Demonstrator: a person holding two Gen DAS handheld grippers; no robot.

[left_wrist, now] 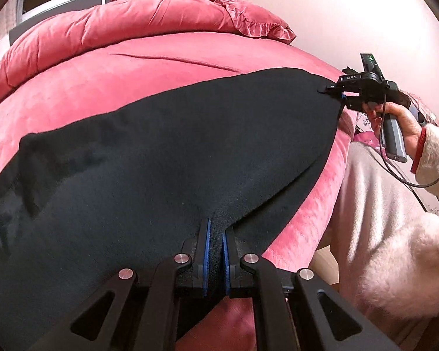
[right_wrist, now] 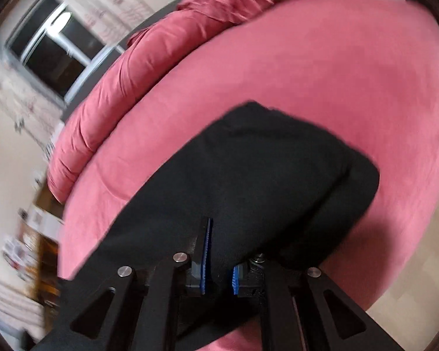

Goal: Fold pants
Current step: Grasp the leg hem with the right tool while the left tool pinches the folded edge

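Black pants: spread across pink bed cover, one edge lifted off it and stretched taut between two grippers; far end lying flat on the cover, a rounded fold showing in the right wrist view.

Left gripper: blue-padded fingers pressed together on a pinched ridge of the black cloth at the near edge; clamped on pants.

Right gripper: seen from the left wrist view at the pants' far right corner, fingertips at the fabric edge, cloth drawn to a point there; held by right hand on a grey handle, cable trailing below; in its own view blue pads partly buried in black fabric, a narrow gap between them filled with cloth; gripping pants.

Pink quilt: folded in a roll along the bed's far side, touching the cover; ruffled pink pillow beside it.

Window: dark panes, white frame, beyond the bed; picture blurred in the right wrist view.

Pale fluffy sleeve: lower right, beside the bed edge.
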